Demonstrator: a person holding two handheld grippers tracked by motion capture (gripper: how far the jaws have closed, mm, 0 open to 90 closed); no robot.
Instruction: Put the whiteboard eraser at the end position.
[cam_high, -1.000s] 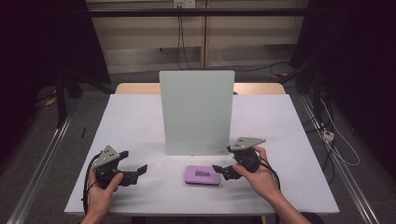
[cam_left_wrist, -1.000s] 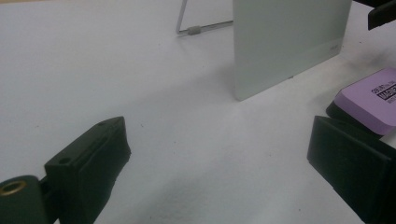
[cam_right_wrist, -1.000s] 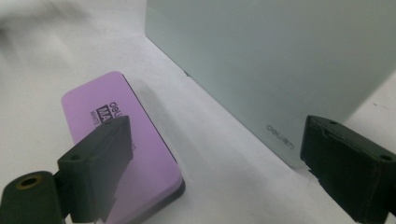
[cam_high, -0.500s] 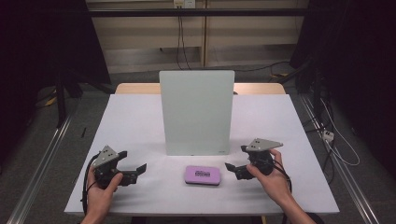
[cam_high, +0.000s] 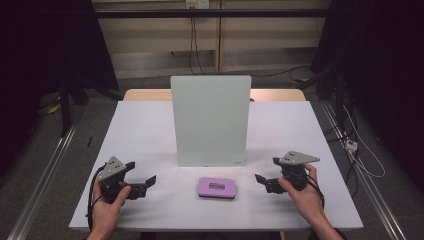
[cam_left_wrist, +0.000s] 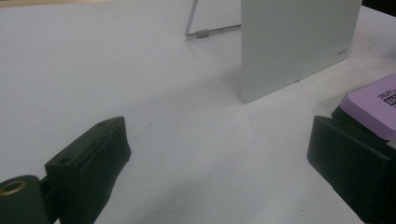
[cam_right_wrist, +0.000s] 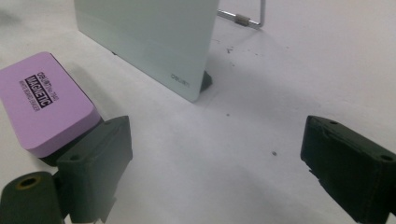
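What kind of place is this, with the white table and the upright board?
Probably a lab or data-recording bay, not a home. A bare white table holds just a standing whiteboard and a purple magnetic eraser, dark curtains hang at the sides, and cables run along the back wall.

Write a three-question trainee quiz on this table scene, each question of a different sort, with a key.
1. True or false: the purple eraser lies flat on the table, in front of the upright white board.
2. Multiple choice: the fingers of the right gripper are
A. shut on the eraser
B. open, with nothing between them
C. shut on the board's edge
3. Fill in: in the right gripper view, the large black word printed on the eraser is ______.

Key
1. True. The eraser sits between the left gripper and the right gripper, apart from both.
2. B.
3. MAGNETIC.
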